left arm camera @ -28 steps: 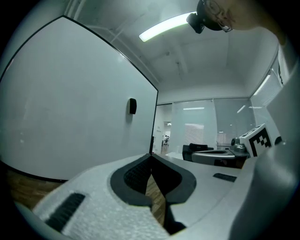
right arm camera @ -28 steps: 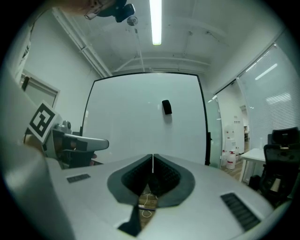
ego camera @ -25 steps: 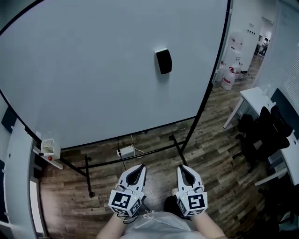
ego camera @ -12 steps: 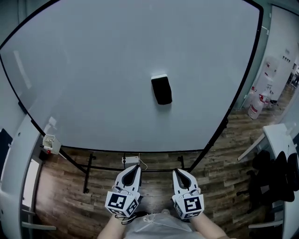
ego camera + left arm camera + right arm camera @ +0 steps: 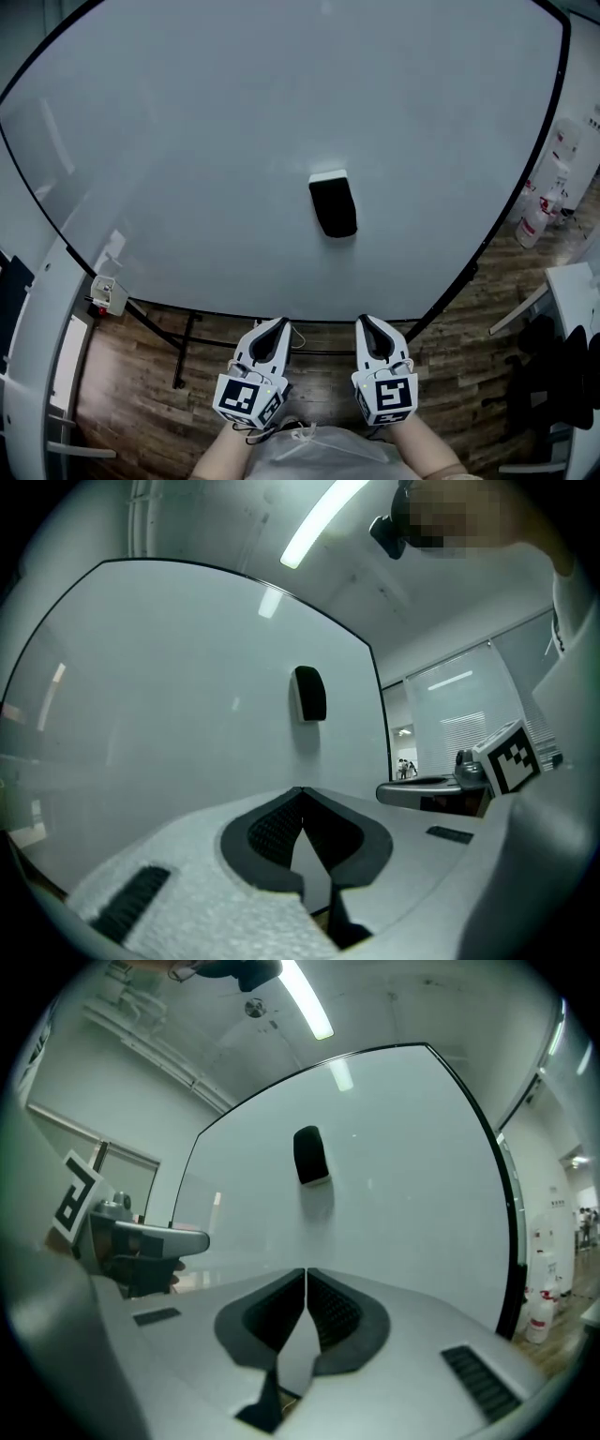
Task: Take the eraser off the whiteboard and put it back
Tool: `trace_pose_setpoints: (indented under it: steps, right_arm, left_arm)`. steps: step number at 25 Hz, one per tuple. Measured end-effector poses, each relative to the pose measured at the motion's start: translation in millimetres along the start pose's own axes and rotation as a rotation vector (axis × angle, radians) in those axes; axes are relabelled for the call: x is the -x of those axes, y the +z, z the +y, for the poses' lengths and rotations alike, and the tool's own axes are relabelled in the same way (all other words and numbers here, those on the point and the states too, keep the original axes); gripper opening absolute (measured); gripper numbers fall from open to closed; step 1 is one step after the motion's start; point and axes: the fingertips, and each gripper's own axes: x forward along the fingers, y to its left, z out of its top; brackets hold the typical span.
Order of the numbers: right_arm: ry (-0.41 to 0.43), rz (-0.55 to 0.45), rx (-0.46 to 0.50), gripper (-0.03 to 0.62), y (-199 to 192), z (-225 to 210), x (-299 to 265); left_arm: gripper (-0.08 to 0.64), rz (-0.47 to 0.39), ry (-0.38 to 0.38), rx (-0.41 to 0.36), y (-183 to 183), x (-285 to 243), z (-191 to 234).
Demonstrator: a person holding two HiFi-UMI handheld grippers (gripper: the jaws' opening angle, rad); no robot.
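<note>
Head view — left tool [image 5: 275, 323] and right tool [image 5: 367, 321] clenched, empty — eraser [image 5: 333, 204] on whiteboard [image 5: 187, 141].

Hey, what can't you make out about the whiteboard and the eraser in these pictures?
Back face of the eraser: hidden against the whiteboard in every view, so its attachment cannot be told.
Top edge of the whiteboard: cut off by the head view's upper edge.
The small box by the board's lower left corner: too small in the head view.
The white containers on the floor: cut by the head view's right edge.

Left gripper [image 5: 273, 330], right gripper [image 5: 371, 327] side by side, level, jaws together, empty.
</note>
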Motion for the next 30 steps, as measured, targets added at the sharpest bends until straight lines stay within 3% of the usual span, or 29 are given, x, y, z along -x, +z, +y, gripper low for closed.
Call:
trace_pose_setpoints:
  steps: [9, 10, 11, 12, 17, 22, 26, 30]
  right_arm:
    - [-0.060, -0.126, 0.093, 0.033, 97, 4, -53]
    - [-0.062, -0.150, 0.105, 0.060, 108, 5, -57]
    - [-0.068, -0.166, 0.113, 0.164, 118, 6, -61]
    - [-0.080, -0.176, 0.116, 0.216, 128, 5, -65]
    - [-0.171, -0.195, 0.132, 0.278, 161, -2, -84]
    - [-0.224, -0.213, 0.161, 0.294, 177, -5, -101]
    - [-0.239, -0.186, 0.158, 0.293, 168, -6, -114]
    - [-0.310, -0.167, 0.177, 0.291, 165, -12, -118]
  left_arm:
    - [0.015, -0.038, -0.081, -0.035, 21, -15, 31]
    - [0.015, -0.036, -0.088, -0.039, 20, -15, 34]
    - [0.015, -0.033, -0.096, -0.039, 19, -14, 36]
    - [0.015, -0.030, -0.103, -0.036, 17, -15, 39]
    - [0.015, -0.023, -0.126, -0.010, 9, -17, 54]
    - [0.015, -0.015, -0.139, 0.011, 2, -18, 67]
    - [0.015, -0.013, -0.136, 0.030, -3, -19, 75]
    - [0.015, -0.008, -0.135, 0.038, -6, -18, 82]
